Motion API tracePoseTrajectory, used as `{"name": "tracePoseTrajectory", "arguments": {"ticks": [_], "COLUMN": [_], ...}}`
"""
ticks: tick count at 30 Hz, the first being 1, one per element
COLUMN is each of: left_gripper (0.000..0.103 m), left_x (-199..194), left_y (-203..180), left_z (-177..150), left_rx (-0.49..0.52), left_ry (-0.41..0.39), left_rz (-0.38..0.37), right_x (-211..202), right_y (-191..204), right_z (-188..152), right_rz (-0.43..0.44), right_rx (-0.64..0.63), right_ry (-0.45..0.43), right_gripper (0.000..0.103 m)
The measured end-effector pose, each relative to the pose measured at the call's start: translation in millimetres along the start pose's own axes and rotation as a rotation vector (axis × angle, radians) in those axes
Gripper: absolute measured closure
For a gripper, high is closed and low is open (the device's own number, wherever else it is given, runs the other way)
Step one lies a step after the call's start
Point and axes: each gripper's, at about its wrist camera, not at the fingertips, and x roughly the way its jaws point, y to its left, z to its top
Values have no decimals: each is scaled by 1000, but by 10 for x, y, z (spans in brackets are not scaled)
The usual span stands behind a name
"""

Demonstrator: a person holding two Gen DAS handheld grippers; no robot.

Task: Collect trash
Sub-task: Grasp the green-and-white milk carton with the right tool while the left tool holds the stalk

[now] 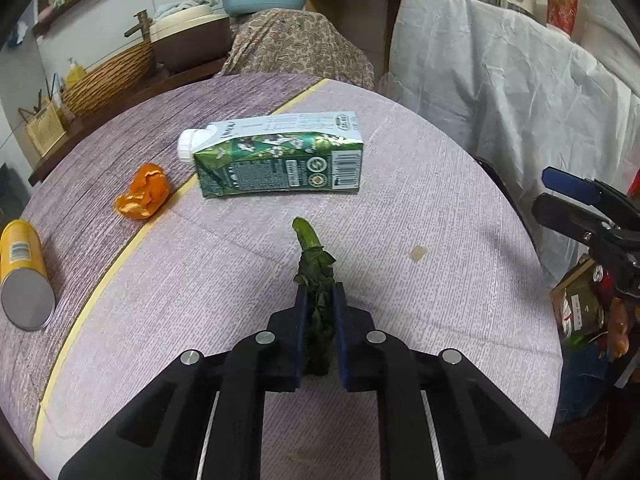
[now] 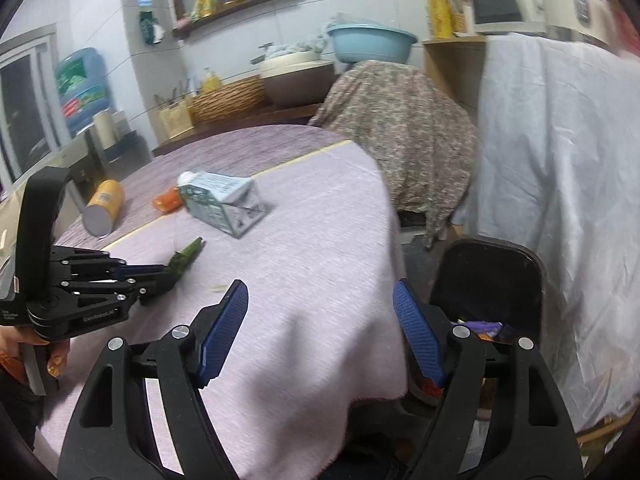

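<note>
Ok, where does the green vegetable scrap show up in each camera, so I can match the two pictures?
Left wrist view: the vegetable scrap is at centre, pinched in the left gripper, its stem pointing toward the milk carton.
Right wrist view: the scrap is at left of centre, at the tip of the left gripper.
Shared landmark: the milk carton, lying on its side on the tablecloth beyond the scrap.

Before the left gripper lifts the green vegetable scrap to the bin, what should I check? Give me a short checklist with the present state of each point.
1. Left gripper shut on the vegetable scrap: ok.
2. Grip firm enough to hold in the lift: cannot tell.
3. Right gripper open and empty: ok.
4. Right gripper clear of the left one: ok, they are apart.
5. Bin open, beside the table: ok.
6. Carton, orange peel, yellow can off the scrap: ok.
</note>
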Motion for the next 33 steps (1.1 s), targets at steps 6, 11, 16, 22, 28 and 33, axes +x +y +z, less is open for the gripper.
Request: {"name": "tracePoseTrajectory", "arguments": {"ticks": [6,11,16,22,28,33], "left_gripper": [91,91,91,91,91,91], "left_x": [-331,-523,-609,-641,-680,-691], "left_y": [171,337,508,623,699,685], "left_z": [-79,-244,-402,-489,-516,-536], "left_rx": [-85,-157,-218,-247,-257,-259], "left_ry": [-68,-97,-97,-95,-108,-112], "left_rz": [-9,-3,6,11,3,-3], "right_x": [250,624,1092,1511,1794,1827], "right_y": [442,902,1296,1551,1599,1587], "right_z": [332,671,884,924,901,916], "right_rz": [112,149,110,80,43,34], "right_rx": [-187,-391,-576,-758,-847,-830], "right_ry": [35,79,160,273,346,341], "right_gripper": [28,26,26,26,27,39]}}
